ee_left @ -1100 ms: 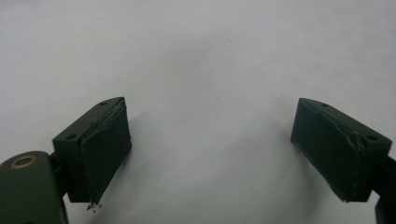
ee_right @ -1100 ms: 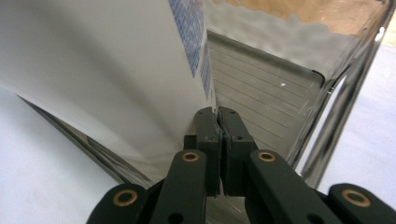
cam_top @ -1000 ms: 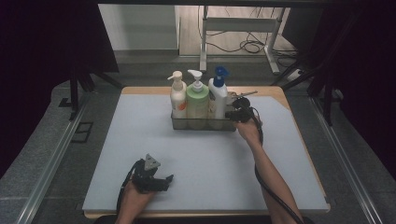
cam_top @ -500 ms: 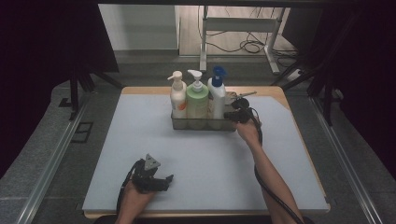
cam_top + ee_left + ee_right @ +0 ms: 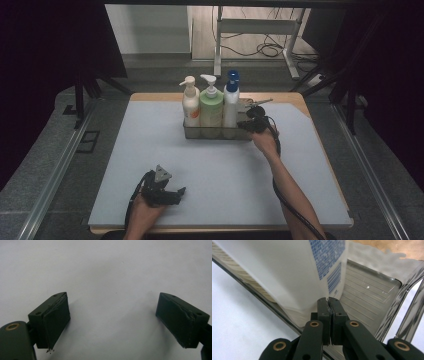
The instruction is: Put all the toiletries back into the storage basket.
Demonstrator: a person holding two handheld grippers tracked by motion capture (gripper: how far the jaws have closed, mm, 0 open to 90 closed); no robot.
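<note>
**Grey surface, one tray, three bottles**

Grey surface (image 5: 150, 150) carries one clear tray (image 5: 245, 134) at its far middle, holding three bottles (image 5: 210, 107) side by side. Right gripper (image 5: 328, 300), fingers pressed together on the tray's wall. Left gripper (image 5: 167, 192), well nearer than the tray, fingers spread, empty.

Dark curtains (image 5: 50, 45), grey floor (image 5: 45, 165)

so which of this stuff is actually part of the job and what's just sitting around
In the job:
- clear tray, gripped at its wall
- right gripper, shut on that wall
- blue-capped white bottle, nearest the grip

Just there:
- green pump bottle
- cream pump bottle
- left gripper, open over the white mat
</note>
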